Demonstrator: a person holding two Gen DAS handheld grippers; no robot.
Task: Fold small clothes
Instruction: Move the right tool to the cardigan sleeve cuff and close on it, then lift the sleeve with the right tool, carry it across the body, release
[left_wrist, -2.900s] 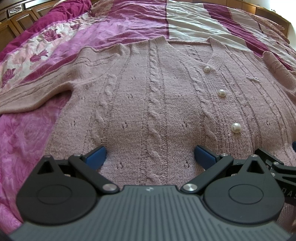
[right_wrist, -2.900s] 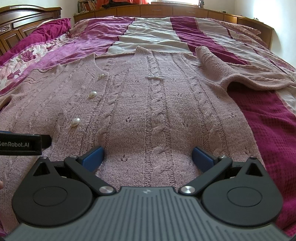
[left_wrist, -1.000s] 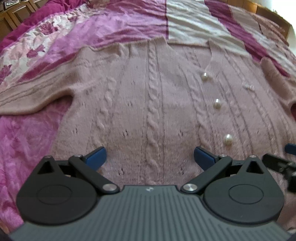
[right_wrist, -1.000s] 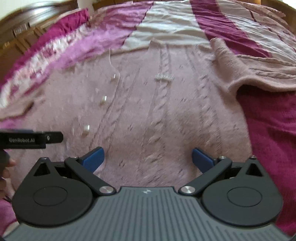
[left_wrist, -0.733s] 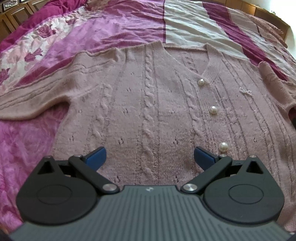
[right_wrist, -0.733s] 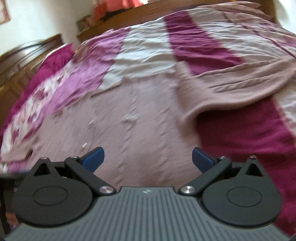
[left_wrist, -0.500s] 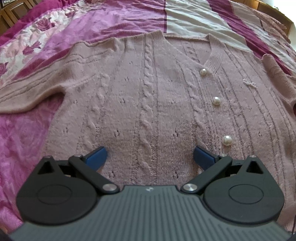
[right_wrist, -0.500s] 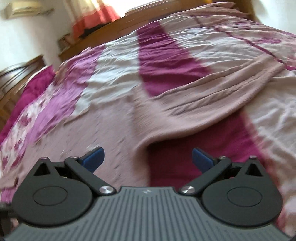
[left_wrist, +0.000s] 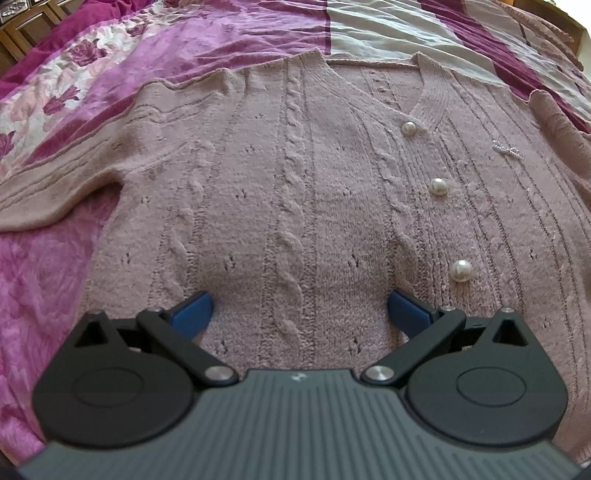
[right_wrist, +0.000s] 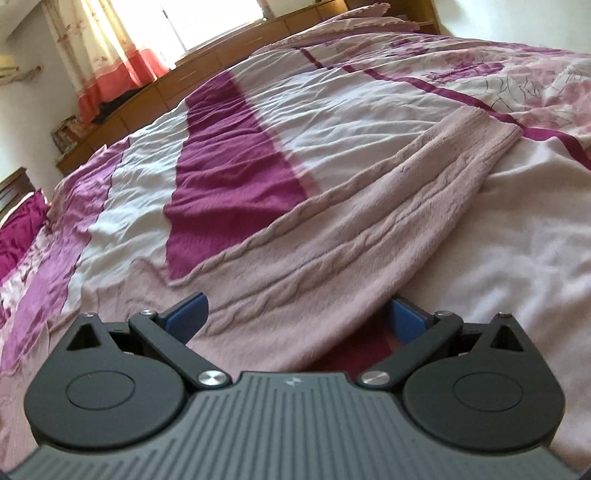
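Observation:
A dusty-pink cable-knit cardigan (left_wrist: 295, 192) with pearl buttons (left_wrist: 439, 186) lies flat, front up, on the bed. Its left sleeve (left_wrist: 55, 188) stretches out to the left. My left gripper (left_wrist: 297, 310) is open and empty, low over the lower part of the cardigan's body. In the right wrist view the cardigan's right sleeve (right_wrist: 369, 236) runs away up and to the right, its cuff (right_wrist: 495, 136) far off. My right gripper (right_wrist: 295, 314) is open and empty, with the sleeve's near part between its blue fingertips (right_wrist: 186, 314).
The bedspread has magenta, lilac and pale grey stripes (right_wrist: 229, 173) and a rose print (left_wrist: 55, 88) at the left. A wooden ledge (right_wrist: 221, 51) and a curtained window (right_wrist: 122, 44) lie beyond the bed.
My right gripper has swung right, from over the cardigan's body to over its right sleeve. My left gripper has stayed over the cardigan's lower body with small shifts. Both have stayed open.

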